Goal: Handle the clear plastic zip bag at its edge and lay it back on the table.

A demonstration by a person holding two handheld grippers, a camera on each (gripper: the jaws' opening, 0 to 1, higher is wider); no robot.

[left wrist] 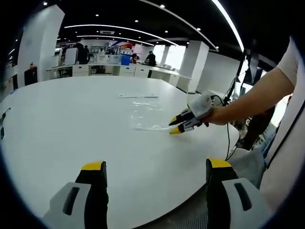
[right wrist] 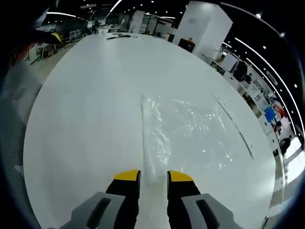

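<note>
While left tool (left wrist: 155, 172) gapes, right tool (right wrist: 153, 175) pinches crinkly clear bag (right wrist: 186, 133) edge.

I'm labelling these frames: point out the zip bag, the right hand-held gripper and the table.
zip bag (right wrist: 190, 131), right gripper view, crinkled middle.
right hand-held gripper (left wrist: 173, 125), left gripper view, between its yellow tips.
table (left wrist: 66, 119), left gripper view, bare white top.

Broad open white table (left wrist: 71, 124) ahead of the left gripper (left wrist: 155, 167), jaws spread wide, nothing between them. To the right, the right gripper (left wrist: 175, 125) and a person's forearm (left wrist: 252, 98) blocking passage. Beyond, only the flat clear zip bag (left wrist: 145, 114) and a thin strip (left wrist: 138, 96) farther off.
</note>
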